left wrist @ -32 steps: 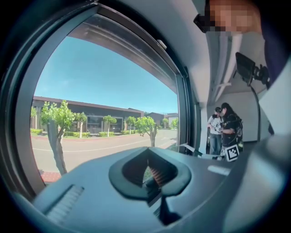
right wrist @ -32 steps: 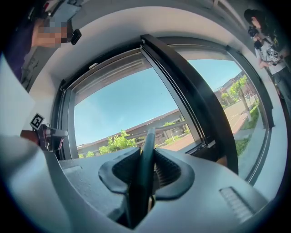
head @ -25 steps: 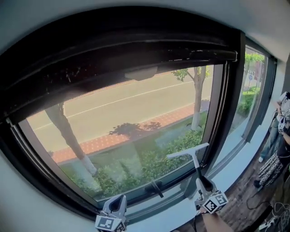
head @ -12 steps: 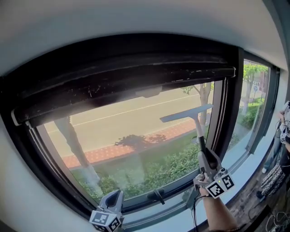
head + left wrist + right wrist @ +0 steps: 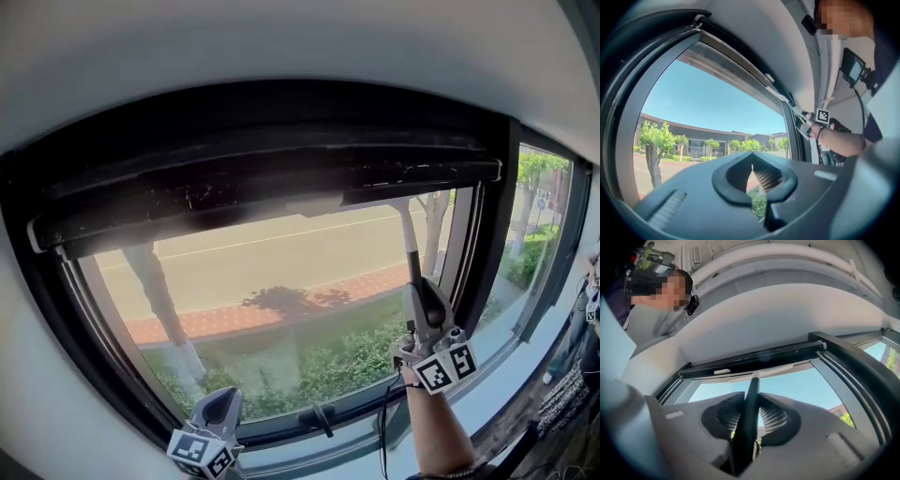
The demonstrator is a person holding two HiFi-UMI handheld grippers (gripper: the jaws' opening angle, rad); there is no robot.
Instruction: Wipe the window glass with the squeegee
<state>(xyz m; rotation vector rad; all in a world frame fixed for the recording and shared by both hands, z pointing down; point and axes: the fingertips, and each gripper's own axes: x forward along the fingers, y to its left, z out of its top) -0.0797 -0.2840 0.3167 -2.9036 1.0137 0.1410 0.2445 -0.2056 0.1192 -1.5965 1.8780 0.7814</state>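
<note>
The window glass (image 5: 281, 291) fills the head view, with a street and trees behind it. A squeegee (image 5: 411, 248) stands upright at the pane's right side, and its pale blade (image 5: 375, 198) lies against the glass just under the dark top frame (image 5: 281, 159). My right gripper (image 5: 422, 305) is shut on the dark handle (image 5: 749, 413), with the blade (image 5: 761, 372) across the top of the glass ahead. My left gripper (image 5: 217, 411) hangs low by the sill, shut with nothing in it (image 5: 754, 180). The left gripper view also catches the right gripper (image 5: 806, 125).
A latch handle (image 5: 317, 417) sits on the lower frame between the two grippers. A dark vertical mullion (image 5: 492, 253) stands just right of the squeegee, with a second pane (image 5: 539, 225) beyond it. The person's forearm (image 5: 436, 436) reaches up from the bottom.
My right gripper has carried the squeegee up the right side of the glass, from low on the pane to the top frame. The left gripper has drifted slightly left and down.
</note>
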